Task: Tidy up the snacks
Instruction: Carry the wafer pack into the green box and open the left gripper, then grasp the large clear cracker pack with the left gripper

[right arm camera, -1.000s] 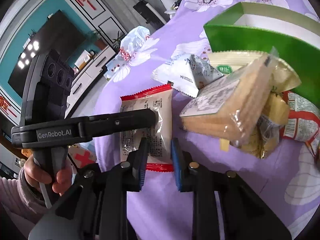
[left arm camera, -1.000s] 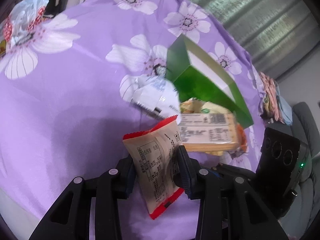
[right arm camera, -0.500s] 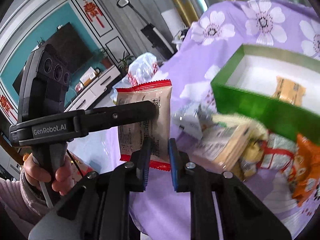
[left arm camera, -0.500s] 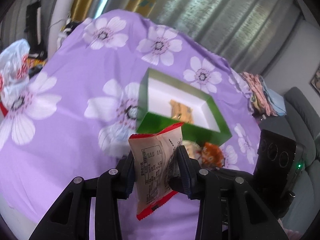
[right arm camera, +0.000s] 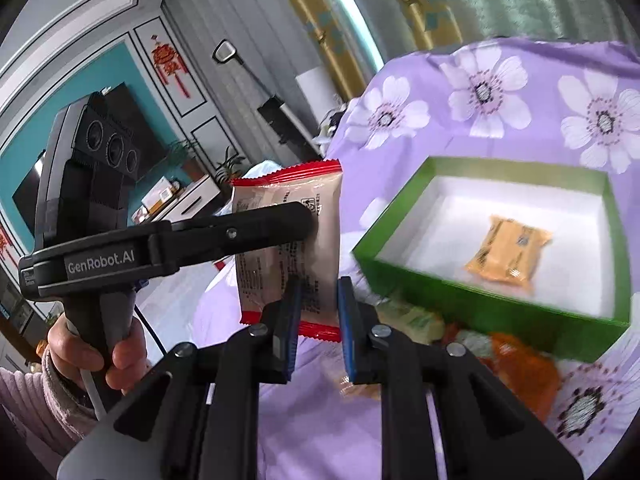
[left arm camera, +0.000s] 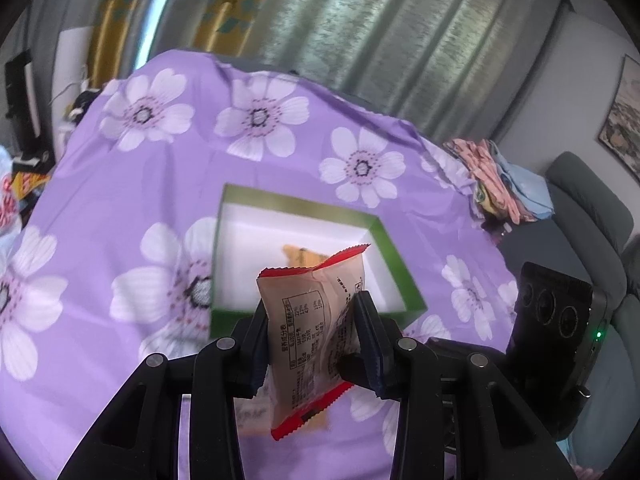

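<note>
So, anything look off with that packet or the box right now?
Nothing damaged or spilled. The red-edged packet hangs upright over the table, and oddly both the left gripper and right gripper pinch it. The green box holds one orange packet.

Two black two-finger grippers are counted, the left gripper (left arm camera: 312, 344) and the right gripper (right arm camera: 316, 328). One beige, red-edged plastic snack packet (left arm camera: 316, 336) is seen between the left fingers. Beyond the fingers, one open green cardboard box (right arm camera: 420, 276) is counted, with one orange wrapped snack (right arm camera: 508, 252) inside. Several loose packets (right arm camera: 520, 364), too blurred to number, are seen beside the right fingers.
</note>
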